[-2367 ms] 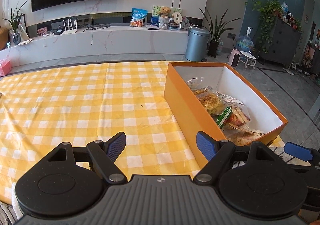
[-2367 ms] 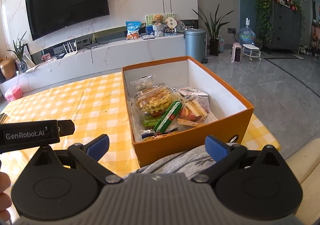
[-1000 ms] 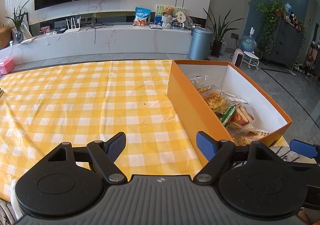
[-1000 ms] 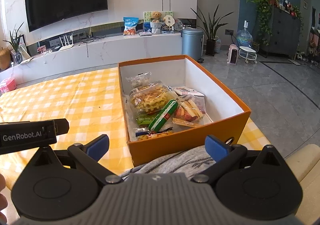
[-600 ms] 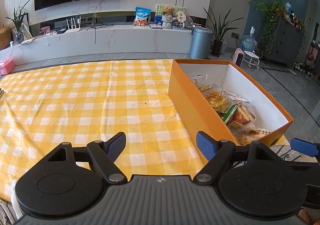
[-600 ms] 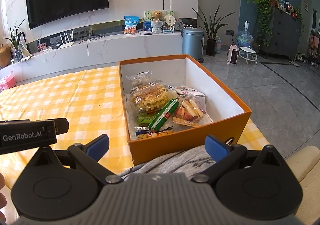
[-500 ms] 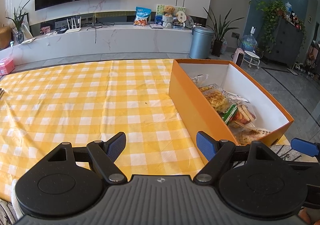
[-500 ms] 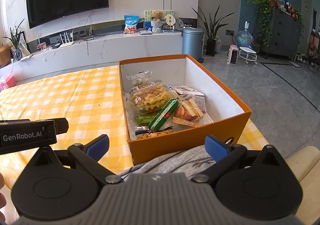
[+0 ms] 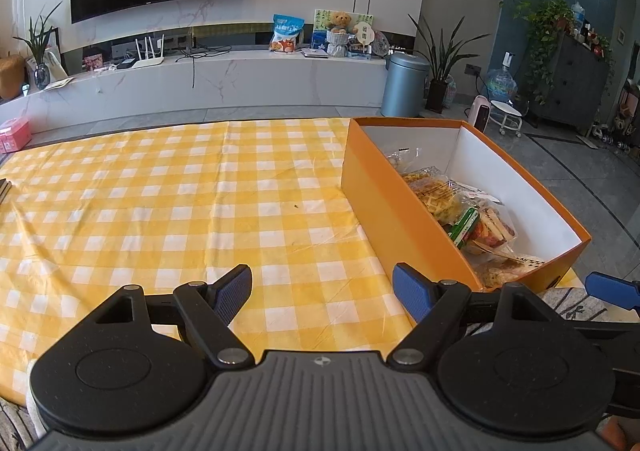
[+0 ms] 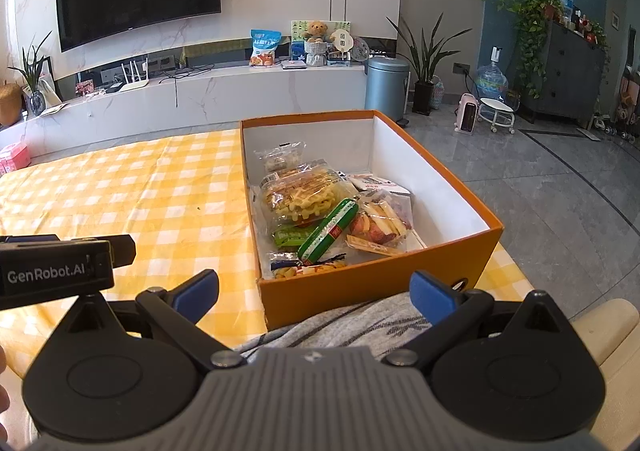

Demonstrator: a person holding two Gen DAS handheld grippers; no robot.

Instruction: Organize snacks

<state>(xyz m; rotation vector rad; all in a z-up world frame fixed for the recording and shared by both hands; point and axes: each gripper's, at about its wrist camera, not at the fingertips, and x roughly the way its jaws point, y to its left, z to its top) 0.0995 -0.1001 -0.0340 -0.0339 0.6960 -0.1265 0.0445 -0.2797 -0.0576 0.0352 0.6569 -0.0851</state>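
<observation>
I hold my left tongs (image 9: 322,293) low over the counter (image 9: 160,211), which has a yellow and white checked cloth on it. Its blue pads (image 9: 234,293) are spread wide and nothing is between them. Under the gap I see only cloth.

The orange box (image 9: 384,203) sits just ahead of these tongs and to the right. Its near corner is close to the right pad. It is open on top and white inside.

My right tongs (image 10: 314,293) are spread wide too, with nothing in them. They hang just in front of the near short wall of the box (image 10: 376,275). Below them, between the pads, is a grey striped cloth (image 10: 360,327); I think it is my clothes.

The snacks are all in the box, straight ahead of my right tongs. A bag of yellow waffles (image 10: 304,197) lies in the middle. A long green stick (image 10: 328,231) leans across just in front of it. A small green pack (image 10: 290,237) is to the left of the stick. A clear bag with red and white bits (image 10: 380,225) is to its right. A small clear bag (image 10: 280,159) lies at the far end. At the near wall a little pack (image 10: 308,271) pokes up. Some flat white packs (image 10: 372,183) sit far right of the waffles.

To the left of my right tongs I see the side of my left tool, with white letters on it.
</observation>
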